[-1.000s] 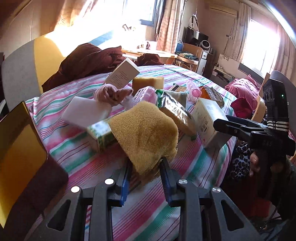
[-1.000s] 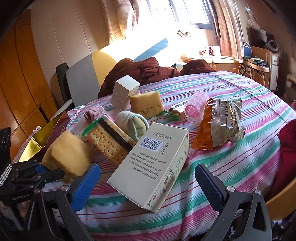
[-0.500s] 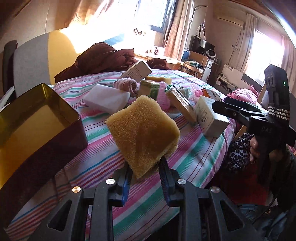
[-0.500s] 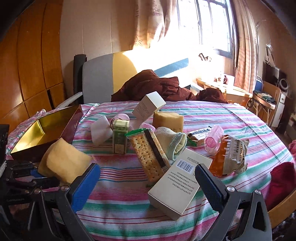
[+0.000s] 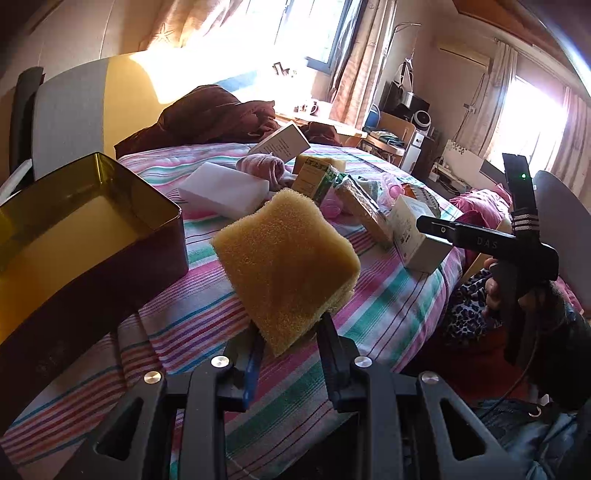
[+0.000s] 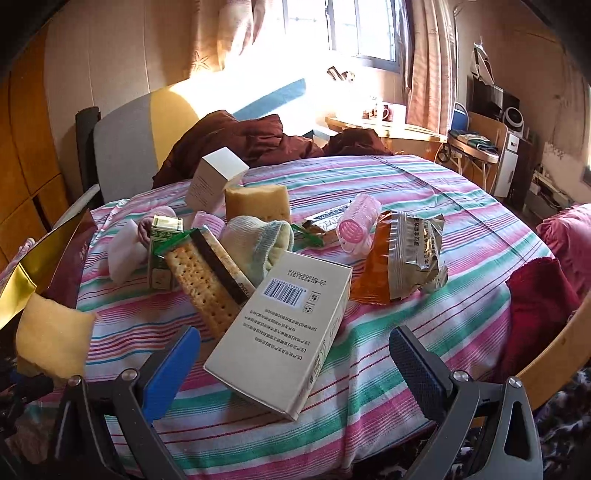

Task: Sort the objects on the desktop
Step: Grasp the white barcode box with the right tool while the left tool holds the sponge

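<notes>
Striped counter (image 5: 388,295) clutter sits beyond the tin (image 5: 92,236). My left jaws clench the sponge (image 5: 284,258) aloft beside the tin, ready for dropping in; my right jaws gape around the box (image 6: 284,332).

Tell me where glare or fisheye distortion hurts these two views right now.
Left wrist view: window blown out, the right side window too; held sponge stays sharp. Right wrist view: sunlight washes out the chair back, edges bend strongly, barcode box still readable.

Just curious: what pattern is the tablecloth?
Stripes of pink, green and white on the tablecloth, clearest in the right wrist view.
</notes>
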Demonstrator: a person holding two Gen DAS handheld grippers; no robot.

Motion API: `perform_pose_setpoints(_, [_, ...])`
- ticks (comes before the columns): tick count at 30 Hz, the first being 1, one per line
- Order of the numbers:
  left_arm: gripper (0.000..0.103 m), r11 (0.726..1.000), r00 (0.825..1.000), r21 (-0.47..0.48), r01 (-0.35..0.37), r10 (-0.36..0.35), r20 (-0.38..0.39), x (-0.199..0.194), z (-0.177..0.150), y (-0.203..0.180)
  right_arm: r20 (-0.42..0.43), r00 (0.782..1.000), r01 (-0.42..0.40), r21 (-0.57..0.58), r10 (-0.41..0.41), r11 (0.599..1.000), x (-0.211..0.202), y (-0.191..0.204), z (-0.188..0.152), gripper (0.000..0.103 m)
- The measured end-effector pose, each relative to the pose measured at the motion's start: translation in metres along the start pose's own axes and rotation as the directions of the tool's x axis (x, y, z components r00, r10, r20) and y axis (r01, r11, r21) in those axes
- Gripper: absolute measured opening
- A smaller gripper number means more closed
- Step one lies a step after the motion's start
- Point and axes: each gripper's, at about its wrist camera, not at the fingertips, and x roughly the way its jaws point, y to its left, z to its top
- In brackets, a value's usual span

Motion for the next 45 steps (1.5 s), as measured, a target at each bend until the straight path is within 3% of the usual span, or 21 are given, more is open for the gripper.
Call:
perform_pose_setpoints(7, [0.029, 1.000, 1.000, -0.018, 0.009, -0.009, 0.003, 0.001, -0.001, 0.002, -0.056, 0.998, 0.031, -0.008, -0.031, 0.999, 0.017, 0.007, -0.001, 0.100])
perform_pose_setpoints(10, [0.029, 1.000, 1.000, -0.020, 0.008, -0.008, 0.004, 0.002, -0.002, 0.002, -0.088, 0.995, 0.034, -0.024, -0.036, 0.999, 0.024, 0.009, -0.006, 0.085])
perform_pose_setpoints(12, [0.029, 1.000, 1.000, -0.020, 0.010, -0.010, 0.002, 0.003, -0.002, 0.002, -0.106, 0.994, 0.014, -0.018, -0.016, 1.000, 0.027, 0.008, -0.009, 0.067])
perform_pose_setpoints(20, [0.029, 1.000, 0.999, -0.016, 0.016, -0.017, -0.035, 0.012, -0.006, -0.002, -0.084, 0.996, 0.026, -0.062, -0.031, 0.998, 0.022, 0.005, -0.011, 0.057])
perform_pose_setpoints(26, [0.029, 1.000, 0.999, -0.023, 0.008, -0.009, -0.035, 0.012, -0.006, -0.001, -0.099, 0.995, -0.034, -0.019, 0.032, 0.999, 0.028, -0.003, -0.011, 0.062])
perform_pose_setpoints(29, [0.029, 1.000, 1.000, -0.011, -0.005, 0.005, -0.019, 0.008, -0.005, -0.003, -0.082, 0.993, -0.078, 0.064, 0.084, 0.995, 0.029, -0.012, -0.010, 0.081])
perform_pose_setpoints(33, [0.030, 1.000, 1.000, 0.002, -0.006, 0.006, -0.012, 0.006, -0.005, -0.005, -0.069, 0.991, -0.104, 0.105, 0.112, 0.989, 0.034, -0.016, -0.006, 0.085])
perform_pose_setpoints(40, [0.030, 1.000, 1.000, 0.001, -0.012, 0.012, -0.017, 0.007, -0.003, -0.005, -0.050, 0.996, -0.074, 0.081, 0.078, 0.994, 0.040, -0.011, 0.007, 0.087])
perform_pose_setpoints(41, [0.030, 1.000, 1.000, 0.003, -0.013, 0.013, -0.017, 0.007, -0.003, -0.005, -0.051, 0.996, -0.067, 0.079, 0.071, 0.995, 0.041, -0.011, 0.008, 0.085])
perform_pose_setpoints(45, [0.030, 1.000, 1.000, 0.017, -0.013, 0.013, -0.010, 0.005, 0.000, -0.008, -0.064, 0.998, 0.011, 0.010, -0.010, 1.000, 0.045, -0.006, 0.010, 0.055])
